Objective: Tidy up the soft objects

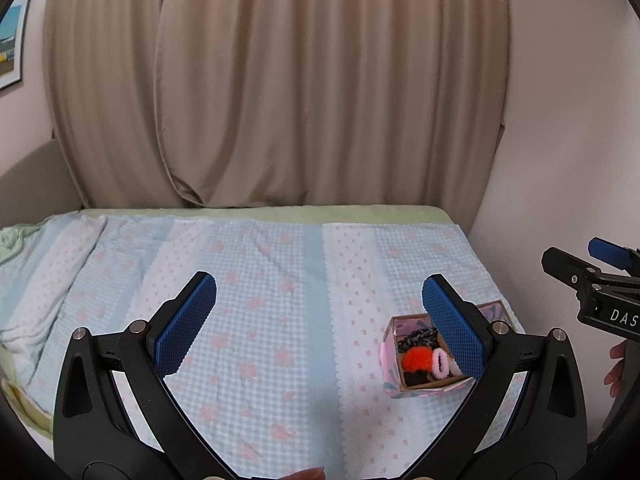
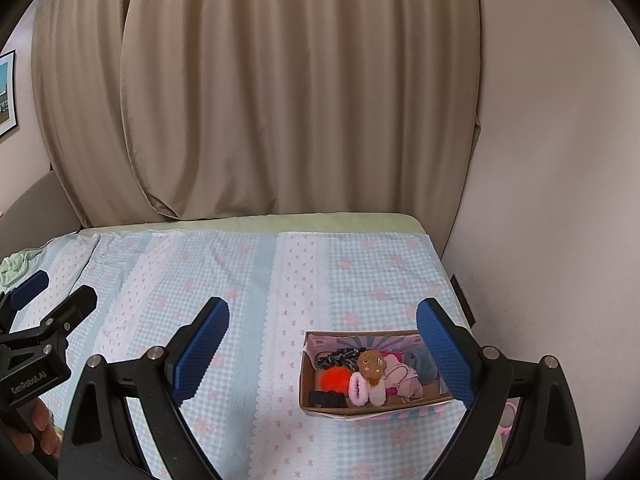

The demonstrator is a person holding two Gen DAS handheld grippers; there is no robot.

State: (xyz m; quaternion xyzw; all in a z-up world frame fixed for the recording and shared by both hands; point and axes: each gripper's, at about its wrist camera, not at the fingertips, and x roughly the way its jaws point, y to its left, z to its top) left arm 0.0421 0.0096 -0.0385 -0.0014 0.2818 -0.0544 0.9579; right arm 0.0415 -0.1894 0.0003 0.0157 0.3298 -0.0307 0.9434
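Left hand-held gripper (image 1: 319,322): jaws spread wide, nothing between the blue ribbed pads.
Right hand-held gripper (image 2: 322,354): likewise agape and empty.
Box (image 2: 320,404): shallow cardboard, pink printed walls, on the bed (image 2: 256,280) near its right edge.
Soft objects: fuzzy orange pompom (image 2: 335,379), pink looped scrunchie (image 2: 358,390), black braided tie (image 2: 340,354), all inside the box.
Bed cover: puckered blue-white gingham with pink flowers.

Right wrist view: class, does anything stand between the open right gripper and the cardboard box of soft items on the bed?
Nothing visible does. The right gripper is open, holding nothing, and only bare checked bedspread lies between it and the cardboard box. The box's top is open, exposing the orange pom-pom and pink scrunchie.
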